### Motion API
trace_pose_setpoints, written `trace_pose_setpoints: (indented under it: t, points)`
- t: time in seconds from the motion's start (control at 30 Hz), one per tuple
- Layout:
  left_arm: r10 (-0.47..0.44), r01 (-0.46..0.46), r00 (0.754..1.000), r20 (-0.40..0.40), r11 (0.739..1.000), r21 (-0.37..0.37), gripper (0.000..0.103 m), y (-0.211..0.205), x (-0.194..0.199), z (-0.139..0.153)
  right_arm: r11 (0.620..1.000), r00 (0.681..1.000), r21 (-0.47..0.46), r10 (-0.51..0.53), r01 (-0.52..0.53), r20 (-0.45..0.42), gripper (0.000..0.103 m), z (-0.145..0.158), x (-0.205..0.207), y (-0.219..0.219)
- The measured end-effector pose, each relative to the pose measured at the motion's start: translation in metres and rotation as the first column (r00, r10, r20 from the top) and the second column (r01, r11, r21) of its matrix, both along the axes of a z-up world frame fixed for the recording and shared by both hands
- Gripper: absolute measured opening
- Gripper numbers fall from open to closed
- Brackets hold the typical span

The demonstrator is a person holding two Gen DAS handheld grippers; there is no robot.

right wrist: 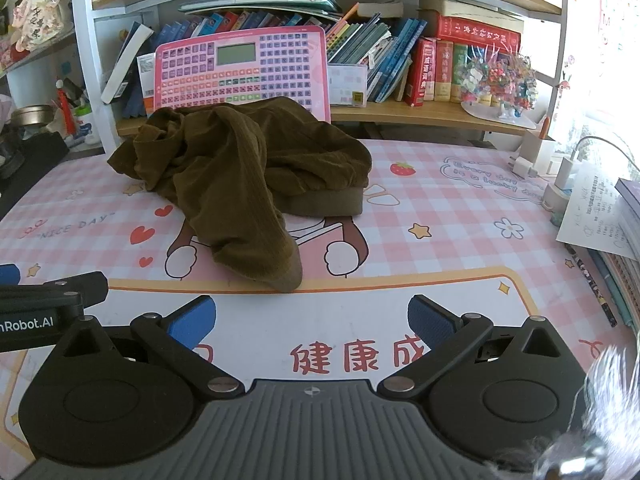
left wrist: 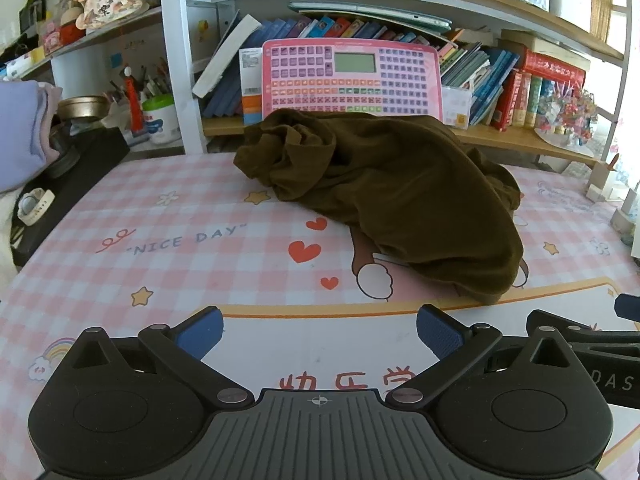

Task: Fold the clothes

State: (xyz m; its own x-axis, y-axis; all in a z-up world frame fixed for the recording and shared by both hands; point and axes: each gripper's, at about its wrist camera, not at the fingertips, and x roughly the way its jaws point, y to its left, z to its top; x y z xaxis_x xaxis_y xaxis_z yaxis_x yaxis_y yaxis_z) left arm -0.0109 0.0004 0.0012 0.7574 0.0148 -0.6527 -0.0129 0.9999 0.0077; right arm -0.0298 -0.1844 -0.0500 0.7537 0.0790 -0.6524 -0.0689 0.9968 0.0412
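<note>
Left wrist view: our left tool (left wrist: 319, 334) hovers with fingers apart over the bench (left wrist: 168, 248); the brown garment (left wrist: 400, 196) lies crumpled ahead, slightly right. Our right tool (right wrist: 311, 322), fingers apart, faces its near sleeve.

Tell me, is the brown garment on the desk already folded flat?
No, the brown garment lies in a crumpled heap on the pink checked mat, with both grippers open and apart from it.
</note>
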Motion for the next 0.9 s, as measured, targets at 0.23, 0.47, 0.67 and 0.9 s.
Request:
trace_pose_setpoints:
  t: [0.23, 0.47, 0.67, 0.9]
  points:
    - [0.004, -0.004, 1.000, -0.005, 1.000, 0.001, 0.103, -0.0009, -0.0028, -0.0015, 1.000, 1.000, 0.000, 0.002, -0.002, -0.004, 0.103, -0.0002, -0.0008, 0.0006]
    - [0.007, -0.007, 1.000, -0.006, 1.000, 0.004, 0.103, -0.0010, -0.0026, -0.0002, 1.000, 1.000, 0.000, 0.002, -0.002, -0.003, 0.103, -0.0002, -0.0012, 0.0003]
    - [0.008, -0.008, 1.000, 0.000, 1.000, 0.008, 0.103, -0.0018, -0.0032, 0.0007, 1.000, 1.000, 0.000, 0.001, -0.001, -0.005, 0.103, -0.0004, -0.0016, 0.0000]
    - [0.011, -0.012, 1.000, 0.005, 1.000, 0.022, 0.103, -0.0028, -0.0032, 0.0021, 1.000, 1.000, 0.004, 0.002, -0.002, -0.011, 0.103, -0.0004, -0.0009, -0.0011]
